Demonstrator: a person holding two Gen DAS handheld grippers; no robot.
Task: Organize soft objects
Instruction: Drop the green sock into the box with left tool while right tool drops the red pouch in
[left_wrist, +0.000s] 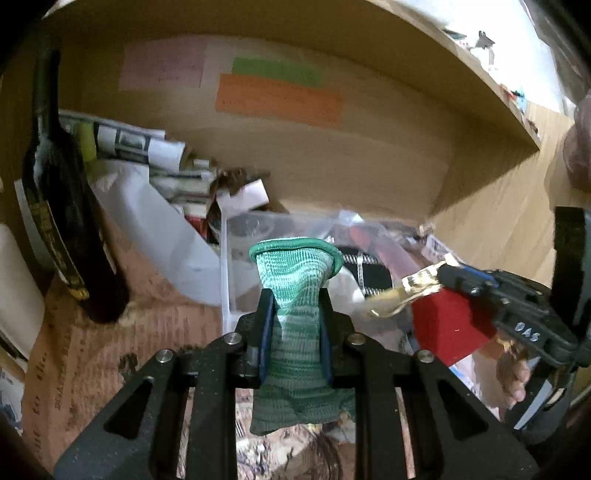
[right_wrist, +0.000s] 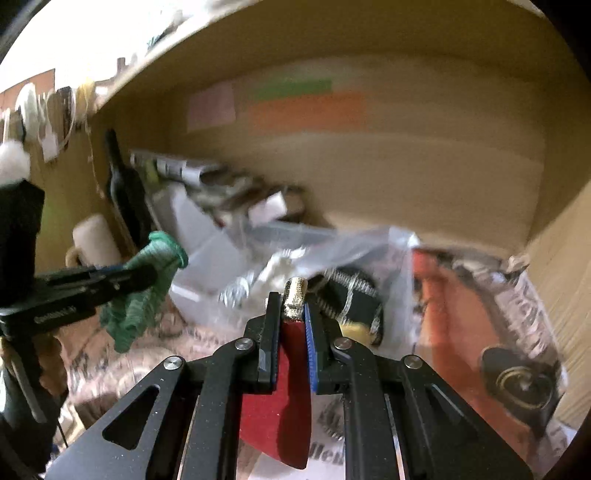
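My left gripper (left_wrist: 296, 301) is shut on a green knitted sleeve (left_wrist: 295, 291), whose rimmed open end flares past the fingertips; it also shows at the left of the right wrist view (right_wrist: 146, 291). My right gripper (right_wrist: 291, 312) is shut on a red pouch with a gold trim (right_wrist: 280, 398); in the left wrist view it sits at the right (left_wrist: 448, 328), the gold end sticking out toward the sleeve. Both are held above a cluttered surface inside a wooden shelf compartment.
A dark bottle (left_wrist: 62, 206) stands at the left. Folded papers (left_wrist: 147, 147) and a white plastic bag (left_wrist: 147, 221) lie behind. A clear plastic bag (right_wrist: 351, 251) covers a black checked item (left_wrist: 365, 273). An orange packet (right_wrist: 461, 314) lies right. Coloured notes (left_wrist: 277, 96) hang on the back wall.
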